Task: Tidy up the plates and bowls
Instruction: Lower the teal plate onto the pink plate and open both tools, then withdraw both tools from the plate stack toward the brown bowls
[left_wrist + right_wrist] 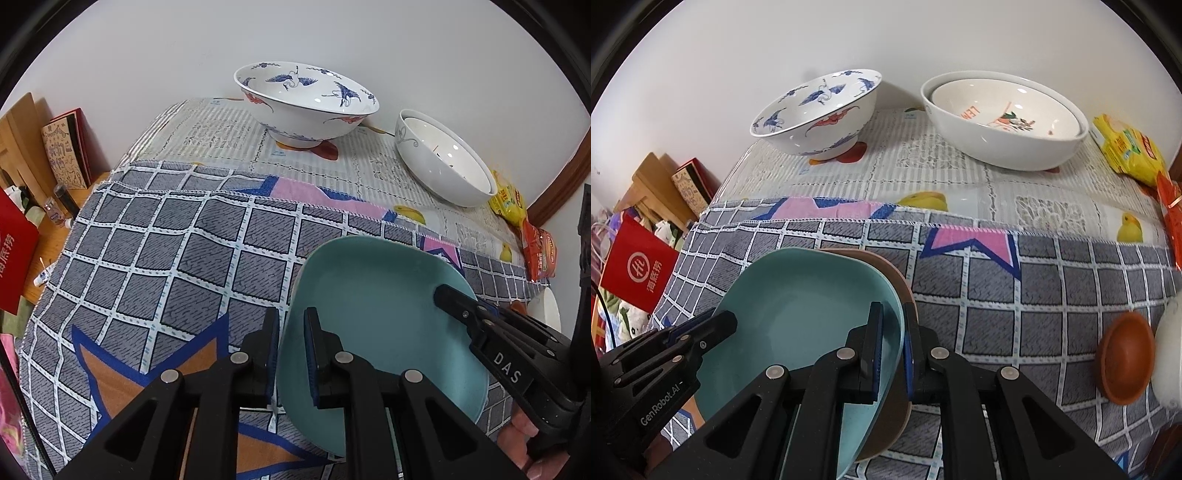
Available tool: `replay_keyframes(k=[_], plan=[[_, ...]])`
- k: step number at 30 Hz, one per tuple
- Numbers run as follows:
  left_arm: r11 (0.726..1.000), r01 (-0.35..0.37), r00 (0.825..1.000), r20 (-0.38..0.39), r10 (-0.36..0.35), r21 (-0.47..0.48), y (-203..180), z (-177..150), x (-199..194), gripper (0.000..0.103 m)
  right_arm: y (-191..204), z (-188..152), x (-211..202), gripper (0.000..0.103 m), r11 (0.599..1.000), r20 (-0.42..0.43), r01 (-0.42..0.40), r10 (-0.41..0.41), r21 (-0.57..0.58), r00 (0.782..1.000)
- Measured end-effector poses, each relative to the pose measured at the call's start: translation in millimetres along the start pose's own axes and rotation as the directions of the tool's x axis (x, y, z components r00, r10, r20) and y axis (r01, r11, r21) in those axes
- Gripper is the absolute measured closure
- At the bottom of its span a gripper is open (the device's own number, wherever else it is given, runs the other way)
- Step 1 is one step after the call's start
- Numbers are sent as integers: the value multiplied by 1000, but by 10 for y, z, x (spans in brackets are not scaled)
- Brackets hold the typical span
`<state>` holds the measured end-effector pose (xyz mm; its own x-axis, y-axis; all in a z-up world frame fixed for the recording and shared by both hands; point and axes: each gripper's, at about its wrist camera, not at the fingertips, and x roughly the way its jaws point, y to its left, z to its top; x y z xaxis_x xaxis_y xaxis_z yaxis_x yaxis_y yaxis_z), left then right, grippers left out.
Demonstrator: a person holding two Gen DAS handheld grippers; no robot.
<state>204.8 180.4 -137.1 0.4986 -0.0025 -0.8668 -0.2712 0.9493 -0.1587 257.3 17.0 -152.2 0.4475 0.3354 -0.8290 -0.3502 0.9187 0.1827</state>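
I hold the teal plate with both my grippers. My left gripper has its jaws narrowly open around the plate's left rim, one finger on each side; whether the pads really press on the rim, I cannot tell. My right gripper has its jaws closed to a thin gap around the opposite rim, and they look to pinch it.

The teal plate sits on top of a brown plate, which shows only as an edge under it in the right view. Both are on the checked cloth, at the near side of the table. I judge this pair is being stacked now, and the teal plate may already rest in its place.

Behind the teal plate, near the wall, stands the blue bird bowl. To the right of it is a white bowl with a smaller bowl nested inside, so some stacking seems done there. To the right of the teal plate, well apart from it, a small brown bowl is on the cloth, and just beside it something white which I cannot identify. These, and perhaps the bird bowl, look to be left to sort.
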Motion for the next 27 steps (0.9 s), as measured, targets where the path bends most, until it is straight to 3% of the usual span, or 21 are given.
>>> replay_keyframes(k=[16,27], plan=[[1000,20,999,-37,-19,16,-17,-95,21,88,134,72,10,74,996,15,-1,3,-88,1000],[999,16,1000,-21,-15,46,-114,-187,-171,85,80,-5,-216,70,997,47,0,4,-73,999]])
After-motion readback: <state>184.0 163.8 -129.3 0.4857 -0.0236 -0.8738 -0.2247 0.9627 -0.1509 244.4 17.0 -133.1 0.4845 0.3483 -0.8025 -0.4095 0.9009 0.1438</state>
